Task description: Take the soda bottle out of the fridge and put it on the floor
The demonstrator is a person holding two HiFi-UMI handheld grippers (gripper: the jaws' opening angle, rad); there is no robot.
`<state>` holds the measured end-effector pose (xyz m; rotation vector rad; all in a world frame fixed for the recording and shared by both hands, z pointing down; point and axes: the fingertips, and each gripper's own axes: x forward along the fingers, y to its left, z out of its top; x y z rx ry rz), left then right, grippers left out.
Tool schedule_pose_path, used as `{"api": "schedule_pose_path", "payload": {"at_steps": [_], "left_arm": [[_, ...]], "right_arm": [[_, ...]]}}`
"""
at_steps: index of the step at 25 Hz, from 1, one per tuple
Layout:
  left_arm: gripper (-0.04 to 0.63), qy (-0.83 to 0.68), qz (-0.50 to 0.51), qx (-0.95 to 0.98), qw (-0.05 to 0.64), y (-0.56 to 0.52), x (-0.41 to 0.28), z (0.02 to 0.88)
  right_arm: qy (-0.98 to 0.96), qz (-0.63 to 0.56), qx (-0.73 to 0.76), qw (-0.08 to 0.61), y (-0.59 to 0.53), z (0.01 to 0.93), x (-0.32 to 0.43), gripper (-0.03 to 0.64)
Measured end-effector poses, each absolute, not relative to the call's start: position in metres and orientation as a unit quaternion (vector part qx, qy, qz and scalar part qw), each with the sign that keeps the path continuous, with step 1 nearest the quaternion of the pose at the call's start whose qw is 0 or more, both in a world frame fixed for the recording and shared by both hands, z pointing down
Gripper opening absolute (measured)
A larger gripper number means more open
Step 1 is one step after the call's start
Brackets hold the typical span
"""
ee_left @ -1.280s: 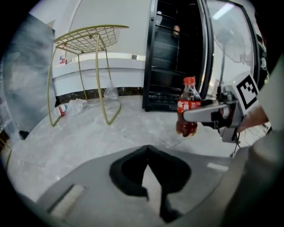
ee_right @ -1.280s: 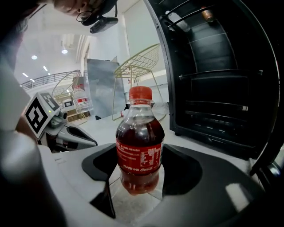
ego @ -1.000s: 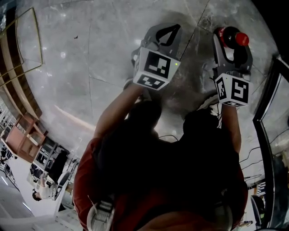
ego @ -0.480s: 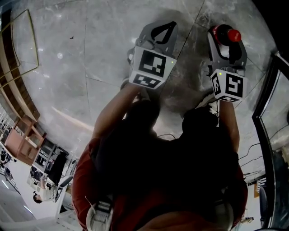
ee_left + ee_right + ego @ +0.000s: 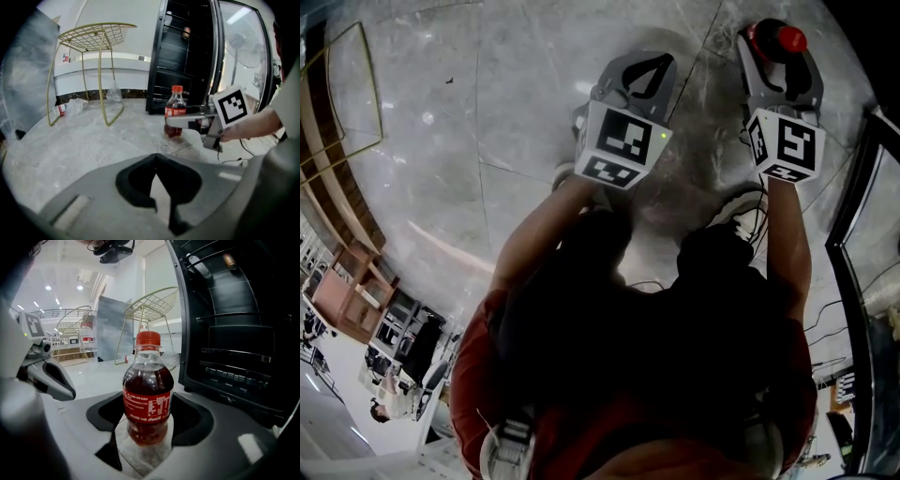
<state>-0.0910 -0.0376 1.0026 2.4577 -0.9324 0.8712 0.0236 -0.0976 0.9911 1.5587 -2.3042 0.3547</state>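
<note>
grey marble floor (image 5: 487,112), open black fridge (image 5: 187,51), gold wire stand (image 5: 96,33) nearby.

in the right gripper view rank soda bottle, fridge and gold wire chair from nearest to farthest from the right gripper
1. soda bottle: gripped between the fingers of the right gripper.
2. fridge: close on the right, standing open.
3. gold wire chair: behind the bottle, across the floor, left of the fridge.
</note>
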Motion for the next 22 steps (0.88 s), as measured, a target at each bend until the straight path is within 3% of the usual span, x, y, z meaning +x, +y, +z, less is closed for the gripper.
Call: {"api": "schedule_pose_path", "payload": {"at_steps": [22], "left_arm": [[0.0, -0.325, 0.312, 0.876, 0.171, -0.032, -0.081, 0.999]], "right_arm": [[-0.799, 0.111, 0.573, 0.142, -0.161, 1.008, 0.031, 0.304]]}}
